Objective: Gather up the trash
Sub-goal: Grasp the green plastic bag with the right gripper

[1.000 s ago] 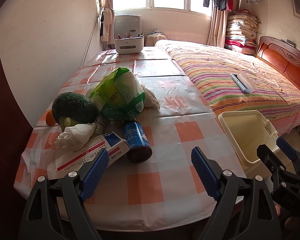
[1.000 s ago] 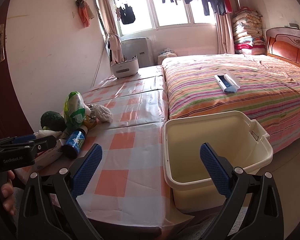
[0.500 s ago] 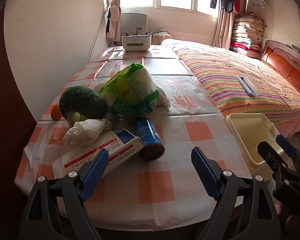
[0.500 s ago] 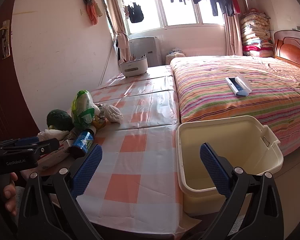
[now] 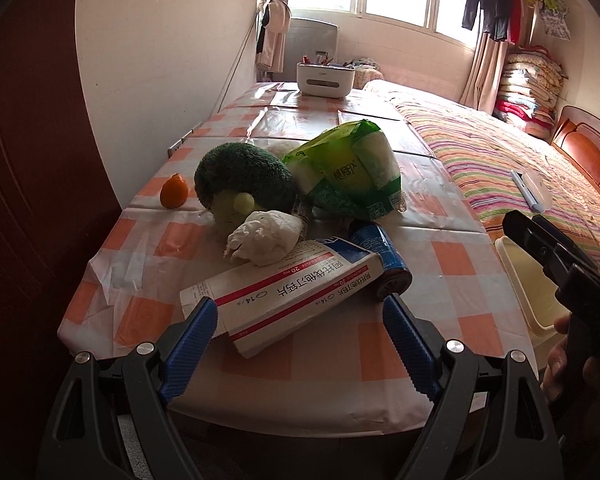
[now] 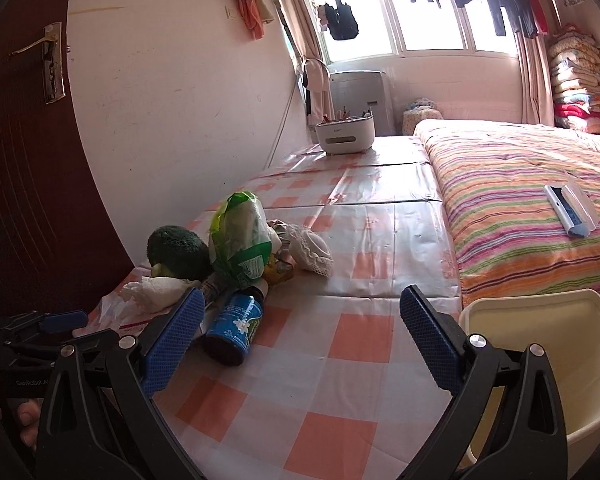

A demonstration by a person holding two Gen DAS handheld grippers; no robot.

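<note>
Where box (image 5: 284, 292) lies — gaping left gripper (image 5: 300, 320)

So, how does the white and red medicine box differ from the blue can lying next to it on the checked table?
The white and red medicine box is flat, rectangular cardboard; the blue can is round and cylindrical. The box is longer and pale, with a crumpled white tissue resting on its far end; the can is shorter and dark, with nothing on it. Both lie on their sides, touching.
</note>
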